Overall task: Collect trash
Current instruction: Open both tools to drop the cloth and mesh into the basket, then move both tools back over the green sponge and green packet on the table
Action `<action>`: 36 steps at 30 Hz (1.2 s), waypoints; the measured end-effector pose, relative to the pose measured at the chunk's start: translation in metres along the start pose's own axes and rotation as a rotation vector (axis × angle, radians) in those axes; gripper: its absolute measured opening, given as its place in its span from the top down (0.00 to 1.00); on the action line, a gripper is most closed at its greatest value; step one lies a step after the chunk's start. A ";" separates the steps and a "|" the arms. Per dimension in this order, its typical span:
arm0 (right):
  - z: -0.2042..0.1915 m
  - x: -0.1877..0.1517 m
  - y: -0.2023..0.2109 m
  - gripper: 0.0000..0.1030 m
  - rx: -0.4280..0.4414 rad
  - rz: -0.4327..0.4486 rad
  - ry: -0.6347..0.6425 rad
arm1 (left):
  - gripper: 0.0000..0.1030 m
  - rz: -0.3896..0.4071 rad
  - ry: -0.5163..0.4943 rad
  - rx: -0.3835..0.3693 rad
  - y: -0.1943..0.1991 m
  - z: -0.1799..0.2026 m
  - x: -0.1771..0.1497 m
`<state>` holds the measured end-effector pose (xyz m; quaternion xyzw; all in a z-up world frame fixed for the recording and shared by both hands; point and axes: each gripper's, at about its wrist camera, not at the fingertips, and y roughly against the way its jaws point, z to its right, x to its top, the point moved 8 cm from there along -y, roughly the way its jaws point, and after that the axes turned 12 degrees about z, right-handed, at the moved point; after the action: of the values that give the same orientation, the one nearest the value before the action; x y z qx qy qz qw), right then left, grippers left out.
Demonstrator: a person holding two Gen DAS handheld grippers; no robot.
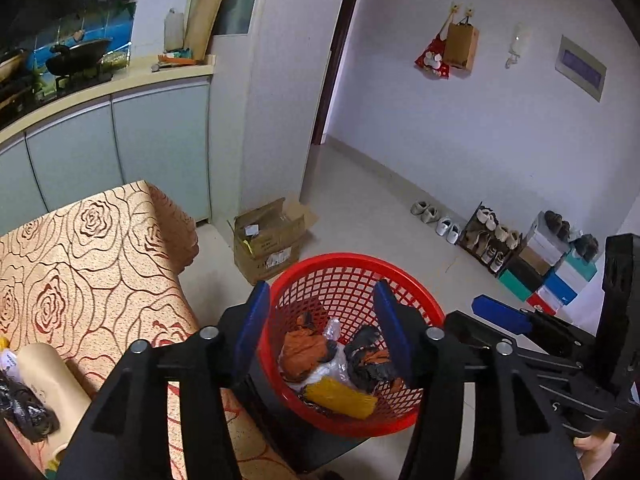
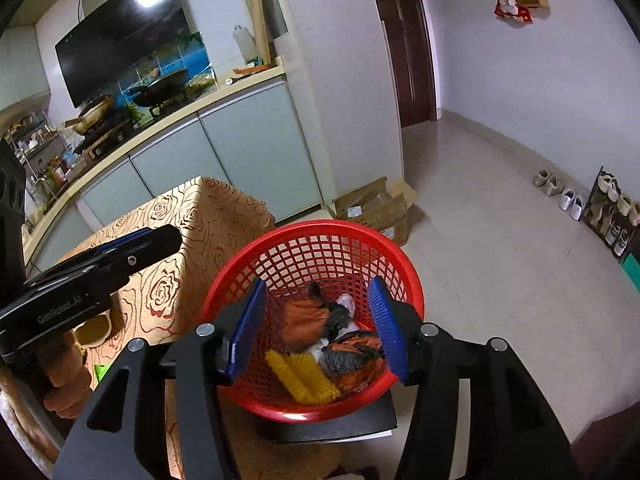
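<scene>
Blue-padded fingers fill the bottom of both views, and we see each pair spread apart with nothing between the pads: the left gripper and the right gripper are both released, hanging above the red mesh basket. No earlier frame lets us say more about the jaws. That basket sits at lower centre of each view, on a dark flat stand, just beside the table with the rose-patterned cloth. Inside it lies the collected trash: an orange crumpled wrapper, a yellow bristly piece, some clear plastic and black-and-orange scraps. At left of the right wrist view, a hand holds the other gripper's handle over the table. A tan paper roll rests on the cloth at lower left, and an open cardboard box stands on the floor beyond the basket.
</scene>
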<state>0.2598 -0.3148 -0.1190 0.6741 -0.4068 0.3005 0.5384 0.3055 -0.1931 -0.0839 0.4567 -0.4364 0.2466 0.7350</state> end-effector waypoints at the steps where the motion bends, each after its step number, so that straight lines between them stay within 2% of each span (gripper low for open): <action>1: -0.001 0.001 0.003 0.50 0.003 0.005 -0.003 | 0.46 0.006 0.003 0.003 0.003 -0.002 0.001; 9: -0.009 0.007 0.029 0.50 -0.007 0.057 0.018 | 0.41 0.064 -0.008 0.063 0.035 -0.019 0.013; 19: -0.028 0.011 0.055 0.48 -0.013 0.107 0.041 | 0.36 0.151 -0.023 0.153 0.094 -0.046 0.027; 26: -0.061 0.009 0.068 0.47 0.043 0.118 0.064 | 0.32 0.222 -0.045 0.237 0.151 -0.073 0.035; 29: -0.080 0.006 0.073 0.39 0.070 0.121 0.075 | 0.31 0.244 -0.037 0.281 0.180 -0.093 0.034; 36: -0.130 -0.006 0.085 0.39 0.157 0.112 0.124 | 0.27 0.276 -0.014 0.392 0.236 -0.137 0.028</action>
<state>0.1874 -0.1952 -0.0518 0.6706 -0.3851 0.4021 0.4903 0.1967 0.0361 0.0200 0.5281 -0.4437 0.4216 0.5886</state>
